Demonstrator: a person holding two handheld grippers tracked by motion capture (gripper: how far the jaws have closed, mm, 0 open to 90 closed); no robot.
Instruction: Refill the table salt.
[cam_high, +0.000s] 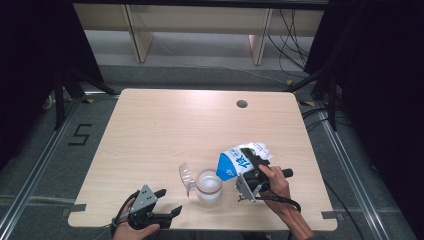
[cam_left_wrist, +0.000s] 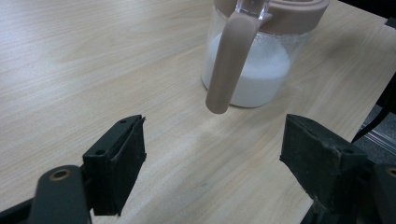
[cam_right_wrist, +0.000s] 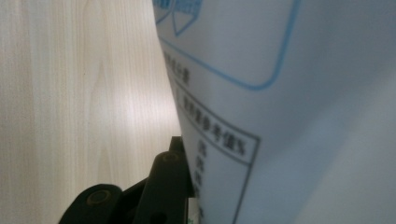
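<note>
From the high view, we are tipping a blue-and-white milk carton (cam_high: 241, 161) with the right gripper (cam_high: 251, 176), its spout end hanging over the mouth of a clear jug (cam_high: 208, 185) that is standing near the front edge of the table (cam_high: 150, 130). The left gripper (cam_high: 162, 204) is resting wide open and empty, off to the jug's left.

In the left gripper view, we are looking between spread jaws at the jug (cam_left_wrist: 254, 60), already partly filled with milk, its pinkish-brown handle (cam_left_wrist: 229, 65) facing us.

In the right gripper view, the carton's printed wall (cam_right_wrist: 289, 112) is pressing against the one jaw in sight, so we are clamping it firmly.

We judge the pour to be under way; next we are needing to hold the tilt steady, then right the carton before the jug overfills.
</note>
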